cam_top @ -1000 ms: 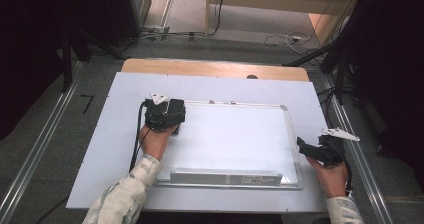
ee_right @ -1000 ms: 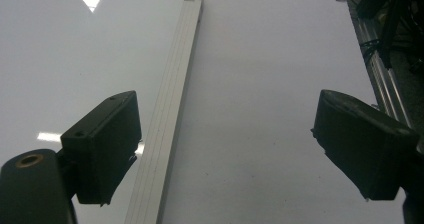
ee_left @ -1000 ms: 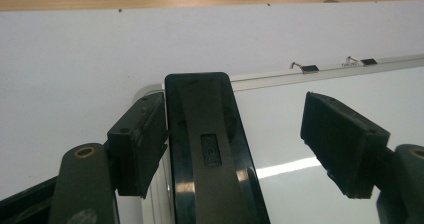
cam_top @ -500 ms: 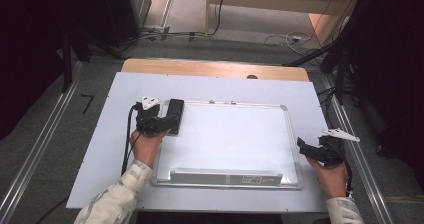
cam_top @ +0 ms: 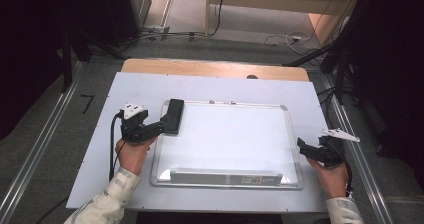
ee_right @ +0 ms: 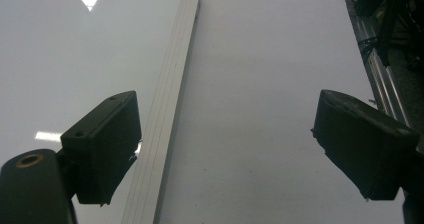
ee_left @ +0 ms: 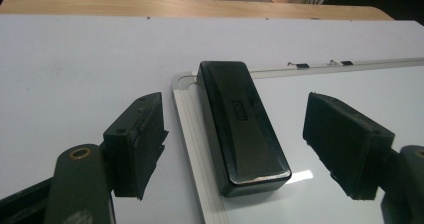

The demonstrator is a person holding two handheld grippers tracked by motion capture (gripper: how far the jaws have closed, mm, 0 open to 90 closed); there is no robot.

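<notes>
- Resting at whiteboard (cam_top: 235,139) top-left corner: black eraser (ee_left: 242,124), stiff, light, glossy, likely slippery.
- Straddling eraser, left gripper (ee_left: 235,151) jaws apart, untouching.
- Best gripped across long sides, mid-length.
- Beside whiteboard's right edge: right gripper (ee_right: 225,149), jaws apart, empty.

Left gripper (cam_top: 162,126): jaws spread wide, held low in the person's left hand (cam_top: 131,153), forearm angled inward. Right gripper (cam_top: 304,147): jaws likewise apart, held in the right hand (cam_top: 331,176), pointing left.

High view looks forward-down over whiteboard (cam_top: 230,139); both gripper views sit low, close, probably sharing its frame.
</notes>
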